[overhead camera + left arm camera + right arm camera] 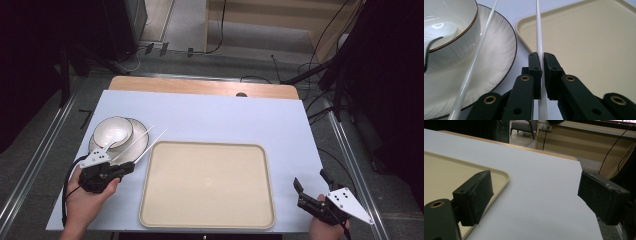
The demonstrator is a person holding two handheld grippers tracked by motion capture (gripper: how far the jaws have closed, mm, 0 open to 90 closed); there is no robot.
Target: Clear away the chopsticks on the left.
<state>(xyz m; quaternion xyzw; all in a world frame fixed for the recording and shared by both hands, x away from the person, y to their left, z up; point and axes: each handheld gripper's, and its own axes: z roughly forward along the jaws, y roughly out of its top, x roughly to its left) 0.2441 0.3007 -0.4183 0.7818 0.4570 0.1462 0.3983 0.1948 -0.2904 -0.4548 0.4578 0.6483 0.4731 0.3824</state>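
Table (210,117), white-topped: it carries a beige tray (207,186) at centre, bare.

Plate (135,145), white with a dark rim, just left of the tray; a bowl (113,132) sits on it, with a white spoon (434,32) resting inside.

Chopsticks, white, two. One chopstick (539,30) is clamped between the jaws of your left gripper (542,67), over the gap between plate and tray. The second chopstick (477,53) lies across the plate rim, beside the bowl.

Your right gripper (534,200) sits at the table's near right corner, right of the tray, jaws wide apart and holding nothing.
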